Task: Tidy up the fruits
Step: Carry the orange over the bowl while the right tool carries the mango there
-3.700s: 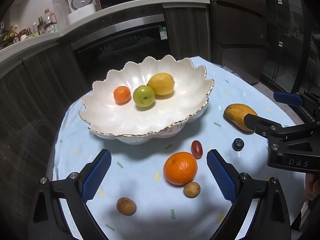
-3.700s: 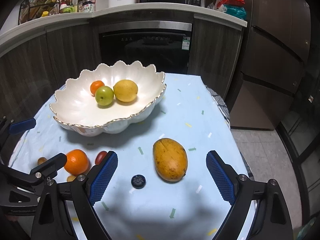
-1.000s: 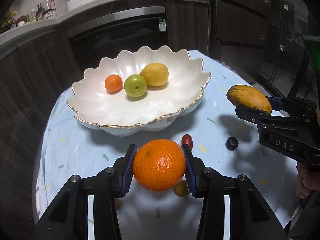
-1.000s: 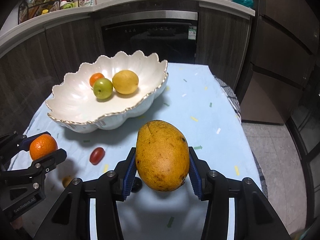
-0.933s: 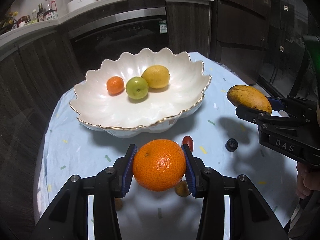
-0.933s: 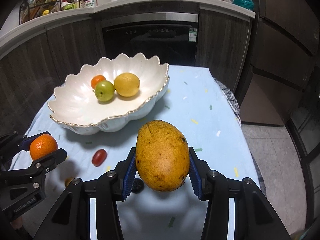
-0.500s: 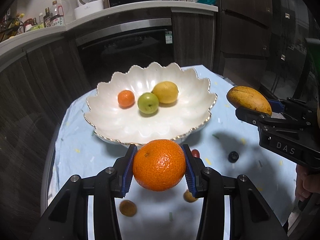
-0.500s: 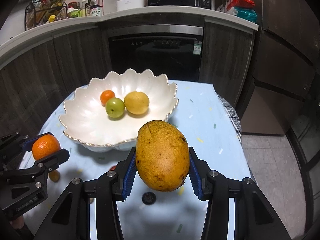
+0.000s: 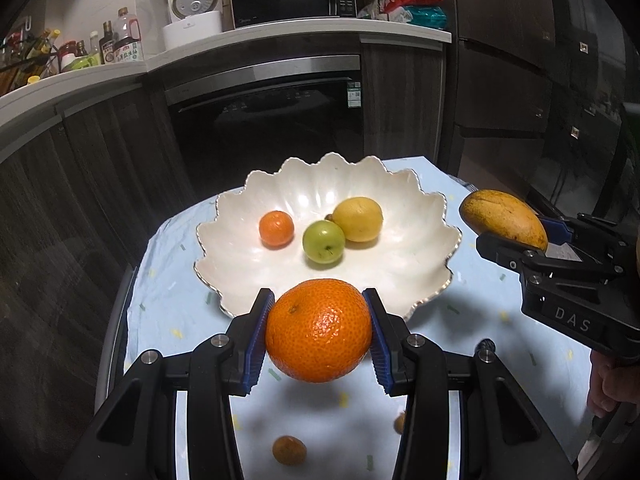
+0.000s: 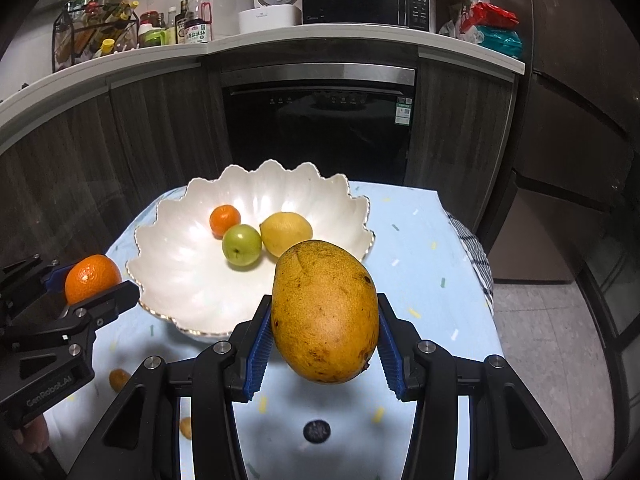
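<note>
Your right claw (image 10: pixel 324 350), marked "DAS", grips the mango (image 10: pixel 325 312); your left claw (image 9: pixel 318 334), marked "GenRobot.AI", grips the orange (image 9: pixel 318 330). Both hang above the worktop (image 9: pixel 472 344), before the scalloped bowl (image 9: pixel 400 280).

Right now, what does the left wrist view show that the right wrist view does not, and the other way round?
Only the left wrist view shows the left gripper head-on, shut on the orange. Only the right wrist view shows the dark berry on the table and the checked cloth at its edge. Both show the bowl holding a lemon, a green apple and a small orange, and the mango in the right gripper.
</note>
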